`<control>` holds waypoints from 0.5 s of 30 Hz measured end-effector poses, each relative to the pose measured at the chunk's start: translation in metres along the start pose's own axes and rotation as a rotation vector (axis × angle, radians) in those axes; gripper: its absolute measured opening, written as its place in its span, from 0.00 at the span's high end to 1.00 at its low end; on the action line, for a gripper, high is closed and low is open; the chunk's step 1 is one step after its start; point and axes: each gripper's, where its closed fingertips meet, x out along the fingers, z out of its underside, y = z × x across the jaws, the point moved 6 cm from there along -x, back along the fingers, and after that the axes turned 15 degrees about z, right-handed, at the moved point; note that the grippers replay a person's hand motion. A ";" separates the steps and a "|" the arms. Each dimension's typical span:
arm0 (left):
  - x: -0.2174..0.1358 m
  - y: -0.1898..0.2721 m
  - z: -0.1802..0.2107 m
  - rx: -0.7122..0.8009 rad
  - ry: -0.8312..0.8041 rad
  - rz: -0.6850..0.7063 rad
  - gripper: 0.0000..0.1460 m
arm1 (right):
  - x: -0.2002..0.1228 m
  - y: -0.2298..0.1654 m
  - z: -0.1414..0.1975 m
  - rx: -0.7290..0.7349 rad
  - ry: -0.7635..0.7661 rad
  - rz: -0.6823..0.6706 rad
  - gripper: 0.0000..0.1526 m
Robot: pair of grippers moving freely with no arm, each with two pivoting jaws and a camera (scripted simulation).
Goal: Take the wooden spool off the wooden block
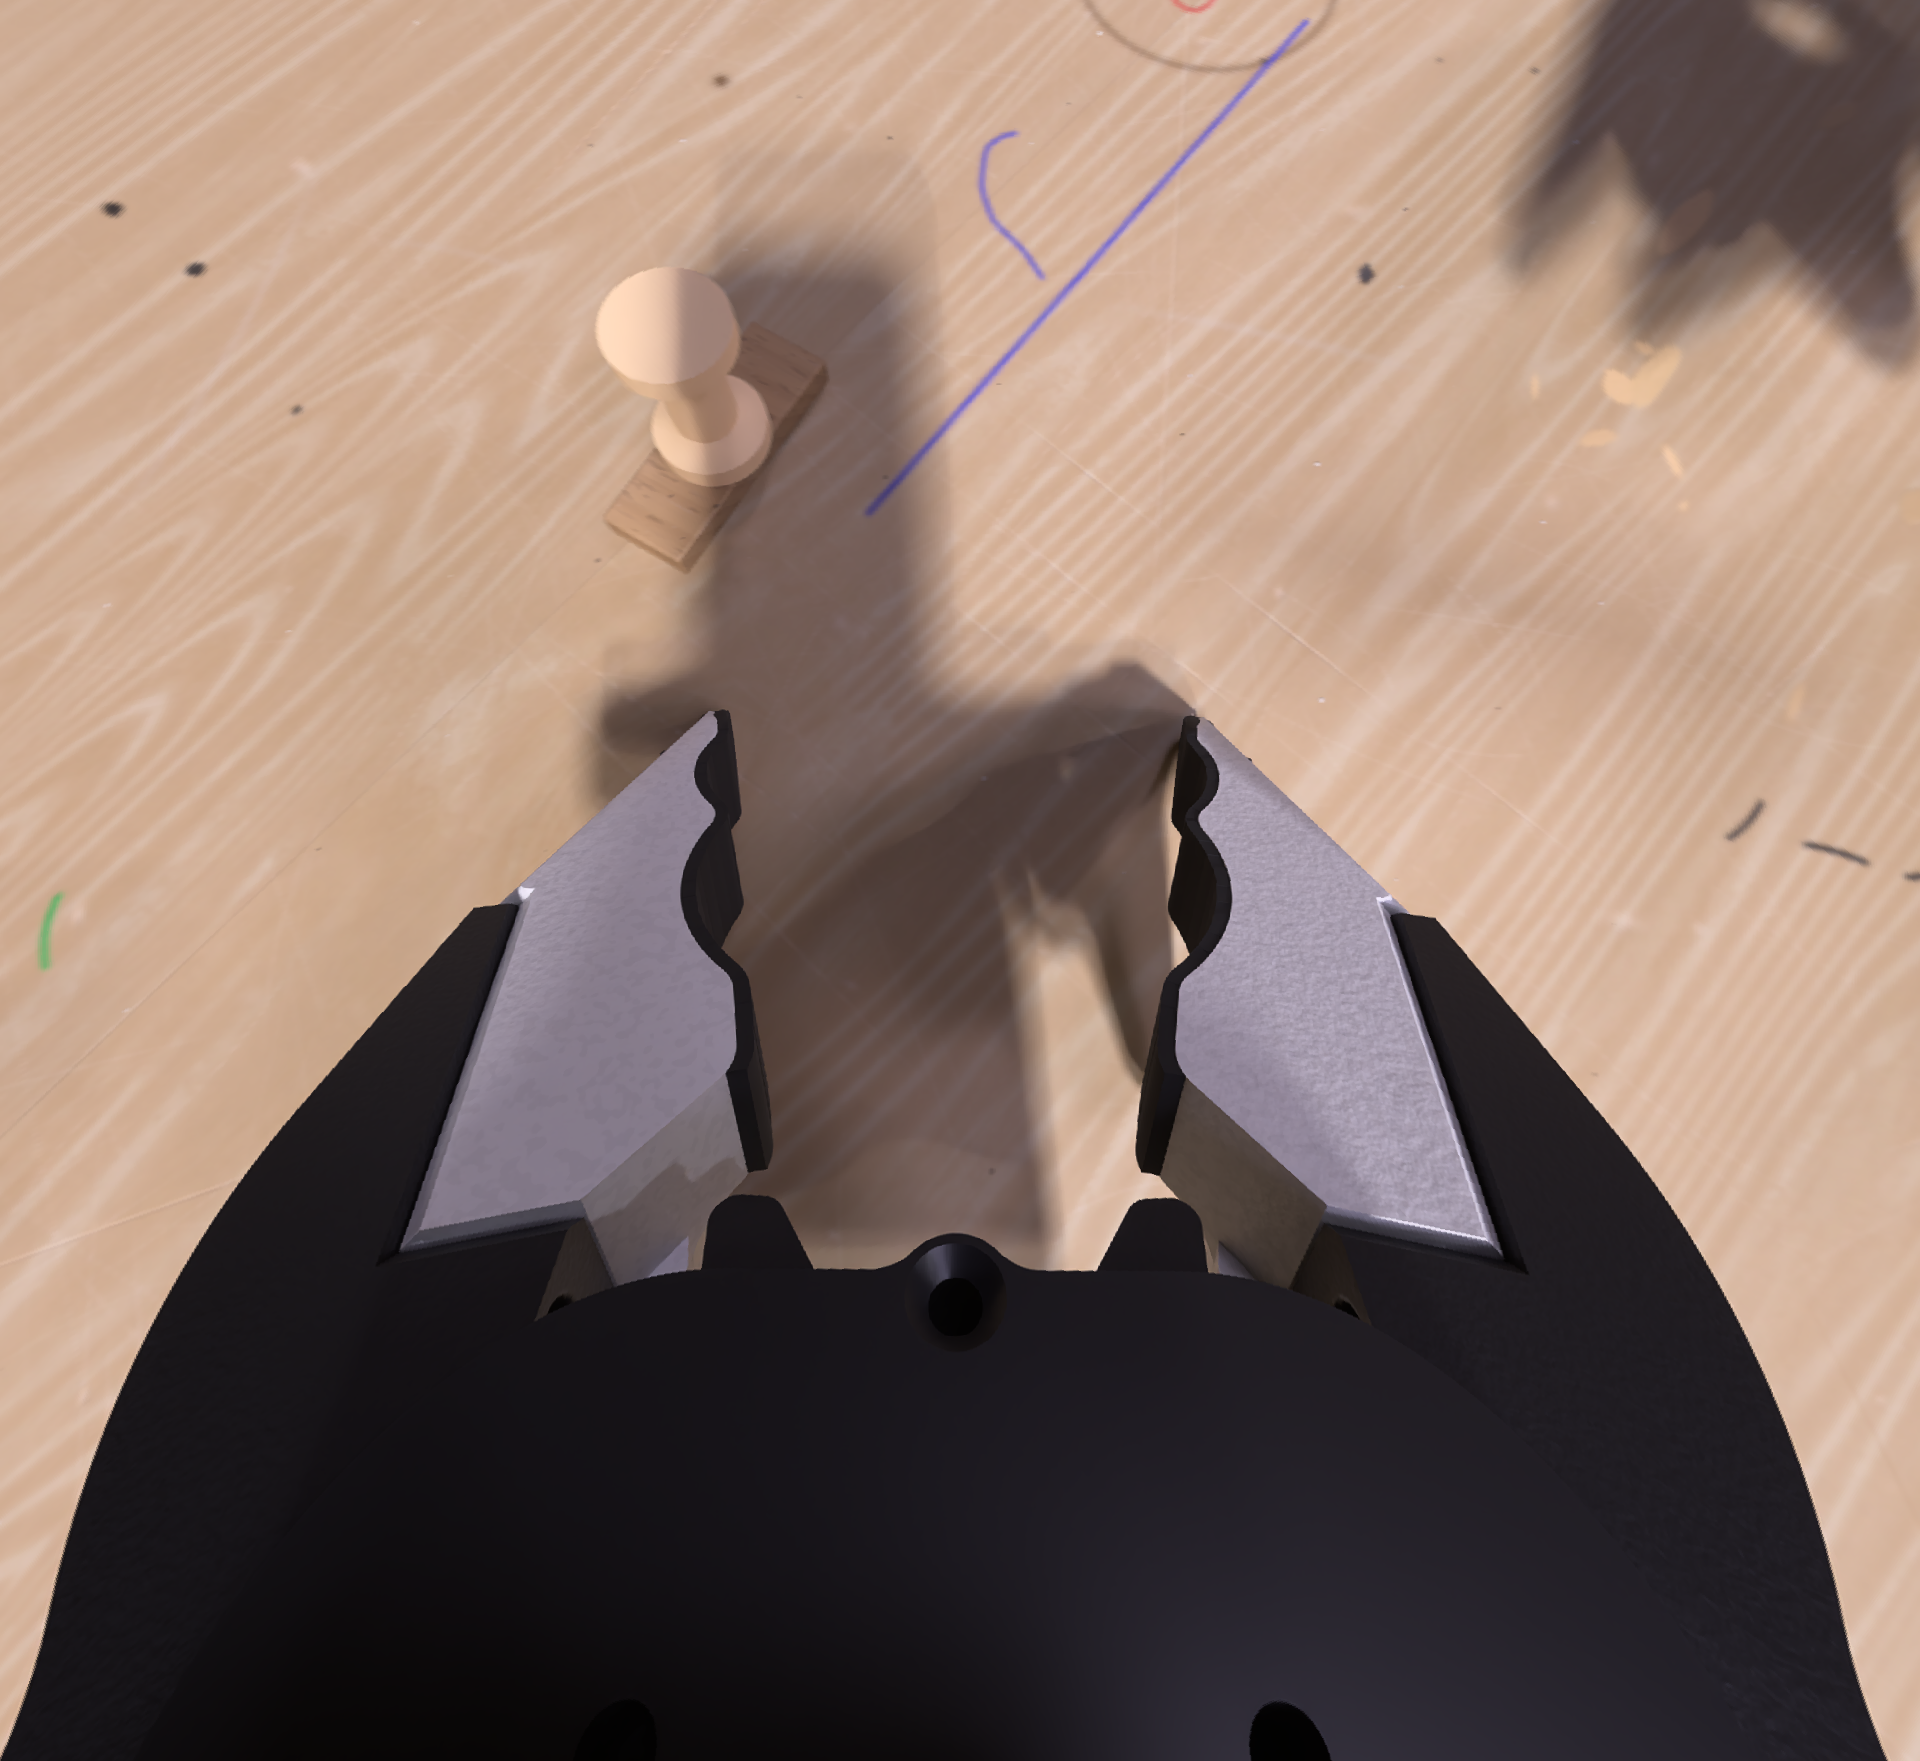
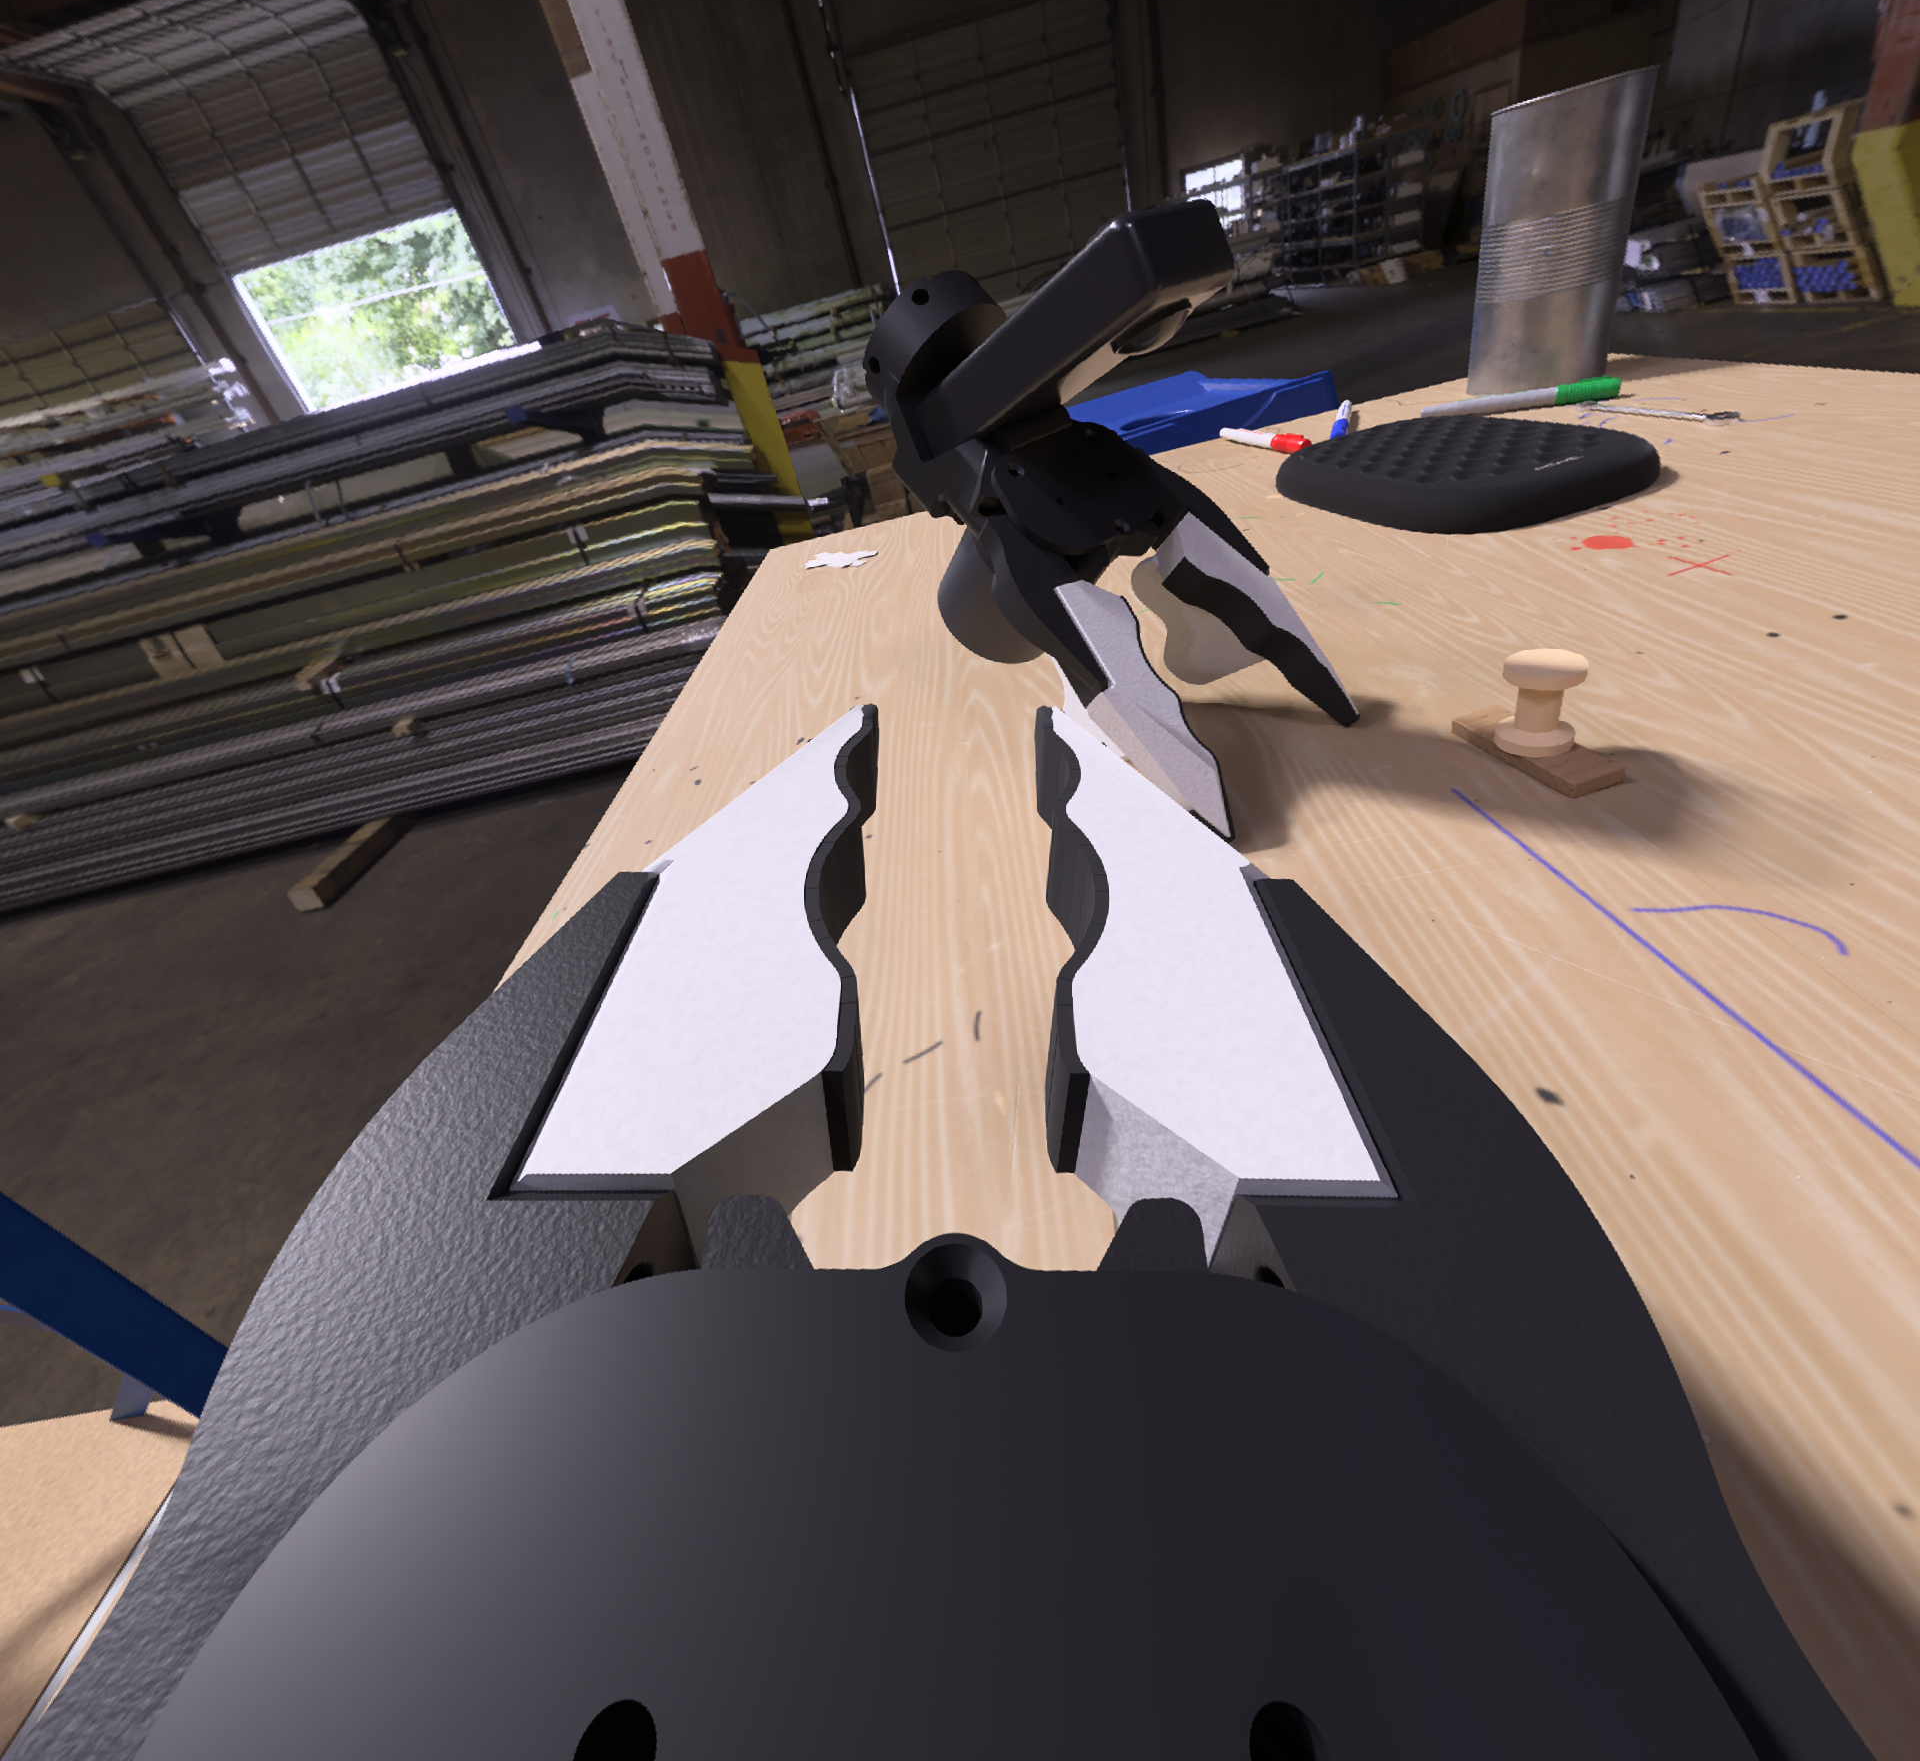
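A pale wooden spool (image 1: 686, 376) stands upright on a flat wooden block (image 1: 717, 449) on the plywood table. My left gripper (image 1: 954, 724) is open and empty, above the table, with the spool ahead and to the left of its fingers. In the right wrist view the spool (image 2: 1543, 698) and the block (image 2: 1558, 761) sit at the right, and the left gripper (image 2: 1288, 766) hangs tilted beside them, jaws apart. My right gripper (image 2: 956, 719) is open and empty, near the table's left edge, well away from the spool.
A black dimpled pad (image 2: 1465, 470), several marker pens (image 2: 1268, 439) and a metal cylinder (image 2: 1558, 236) stand at the far end of the table. A blue tray (image 2: 1205, 397) lies behind them. The table's edge (image 2: 665, 724) runs to the left, with the floor below.
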 end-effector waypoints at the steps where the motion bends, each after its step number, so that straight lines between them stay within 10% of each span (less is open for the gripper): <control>1: 0.001 0.002 -0.001 -0.003 -0.003 0.014 0.42 | 0.000 0.000 0.000 0.000 0.001 0.000 0.80; 15: 0.014 -0.047 -0.065 0.264 -0.145 0.215 0.43 | 0.000 0.001 0.000 0.014 0.002 -0.008 0.81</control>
